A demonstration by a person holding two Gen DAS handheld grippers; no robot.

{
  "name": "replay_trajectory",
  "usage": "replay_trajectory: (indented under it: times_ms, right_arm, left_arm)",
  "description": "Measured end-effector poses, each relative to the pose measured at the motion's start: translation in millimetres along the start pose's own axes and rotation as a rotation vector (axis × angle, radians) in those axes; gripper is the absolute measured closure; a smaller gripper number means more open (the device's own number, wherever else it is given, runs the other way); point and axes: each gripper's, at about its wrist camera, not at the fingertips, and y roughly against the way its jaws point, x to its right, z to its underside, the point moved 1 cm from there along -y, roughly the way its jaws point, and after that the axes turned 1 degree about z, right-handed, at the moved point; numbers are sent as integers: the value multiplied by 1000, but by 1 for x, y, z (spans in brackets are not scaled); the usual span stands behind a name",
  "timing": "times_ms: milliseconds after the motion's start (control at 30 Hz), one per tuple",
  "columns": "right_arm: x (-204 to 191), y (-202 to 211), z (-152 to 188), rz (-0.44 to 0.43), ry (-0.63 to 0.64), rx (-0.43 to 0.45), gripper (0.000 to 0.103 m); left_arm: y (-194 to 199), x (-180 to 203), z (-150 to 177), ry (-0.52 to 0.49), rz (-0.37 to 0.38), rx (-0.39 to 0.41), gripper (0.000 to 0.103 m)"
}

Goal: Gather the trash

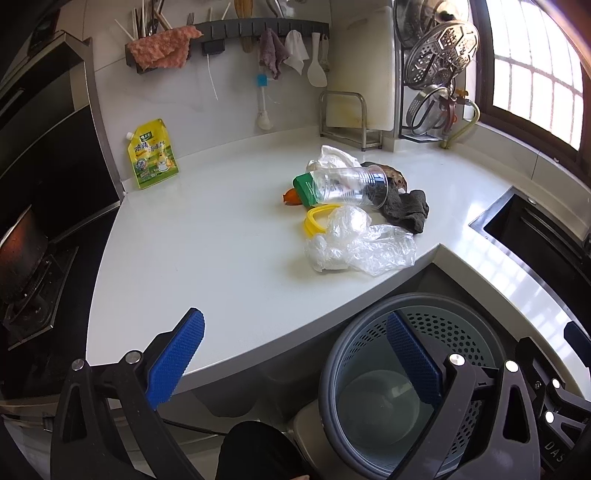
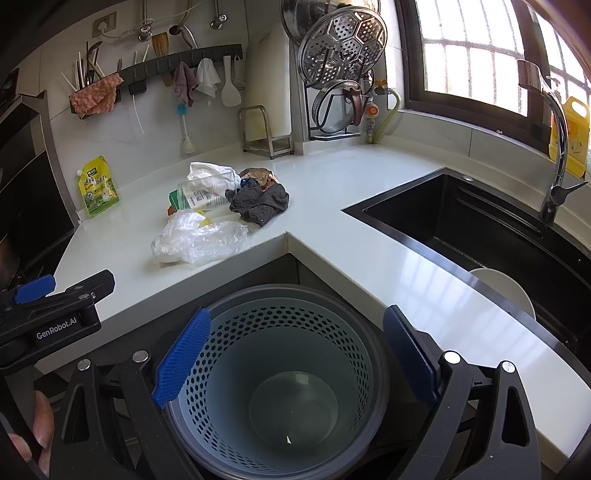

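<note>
I note a yellow seasoning pouch (image 1: 152, 154) standing upright against the back wall. A wall rail (image 1: 236, 31) carries a pink cloth (image 1: 162, 50), a purple rag (image 1: 272, 51) and a white rice paddle (image 1: 317, 61). A white cutting board (image 2: 266, 86) stands in a metal rack (image 2: 266, 134). 1 steamer tray (image 2: 343, 46) hangs above pot lids. The black sink (image 2: 461, 221) has a chrome faucet (image 2: 554, 147); a white plate (image 2: 506, 291) lies inside.

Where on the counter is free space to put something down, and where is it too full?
Free: the wide white counter between the yellow pouch and the trash pile, and the strip between the sink and the bin. Crowded: the middle, where the plastic cup, clear bag and grey cloth lie together.
</note>
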Motion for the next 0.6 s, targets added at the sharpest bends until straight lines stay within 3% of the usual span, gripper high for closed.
replay_trajectory:
  times_ms: [600]
  right_arm:
    - [1,-24,-8,-2,4,-29,13]
  left_arm:
    - [-31,0,-6,18,13,-33,6]
